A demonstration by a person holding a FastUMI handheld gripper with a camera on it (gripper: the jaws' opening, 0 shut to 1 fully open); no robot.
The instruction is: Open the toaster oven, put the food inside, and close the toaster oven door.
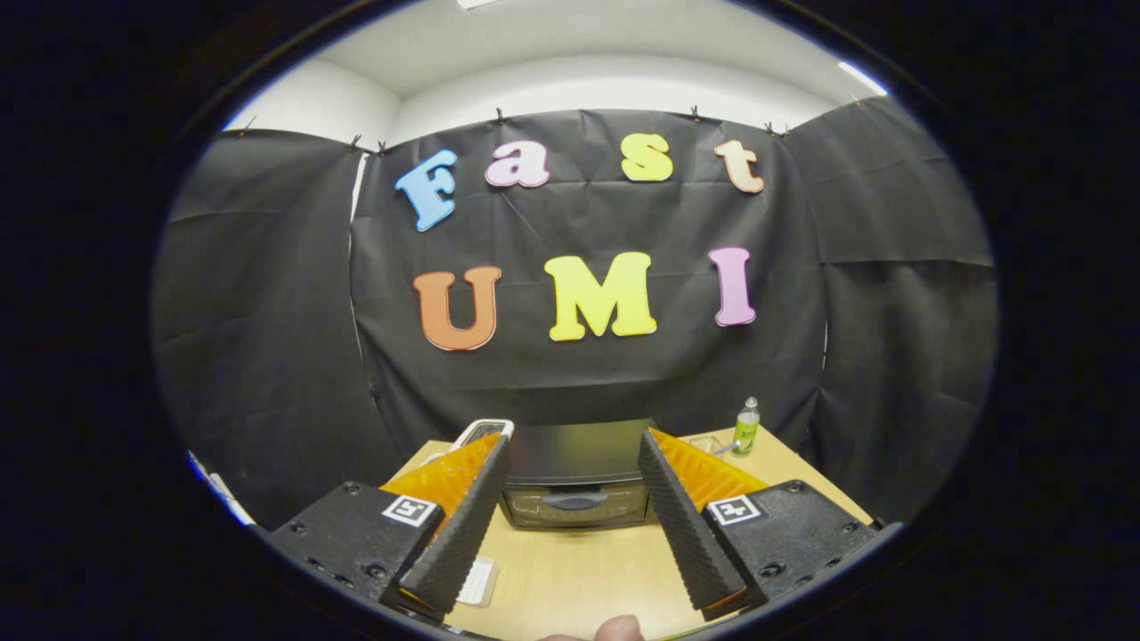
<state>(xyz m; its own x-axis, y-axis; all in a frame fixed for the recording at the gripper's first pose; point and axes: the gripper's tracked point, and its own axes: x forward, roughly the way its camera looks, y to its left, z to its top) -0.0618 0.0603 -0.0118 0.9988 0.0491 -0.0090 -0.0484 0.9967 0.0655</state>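
Note:
A dark toaster oven (574, 476) stands on the wooden table (579, 570), beyond my fingers and framed between them. Its glass door (574, 506) is closed, with a dark handle across its front. My gripper (574, 445) hangs above the table, open, nothing between its fingers. The fingertips stand well short of the oven.
A small green bottle (746, 425) stands at the table's far right, beside the oven. A white-framed flat object (482, 432) sits to the oven's left, behind my left finger. A small clear packet (478, 580) lies on the table near that finger. A person's fingertip (618, 628) shows at the near edge.

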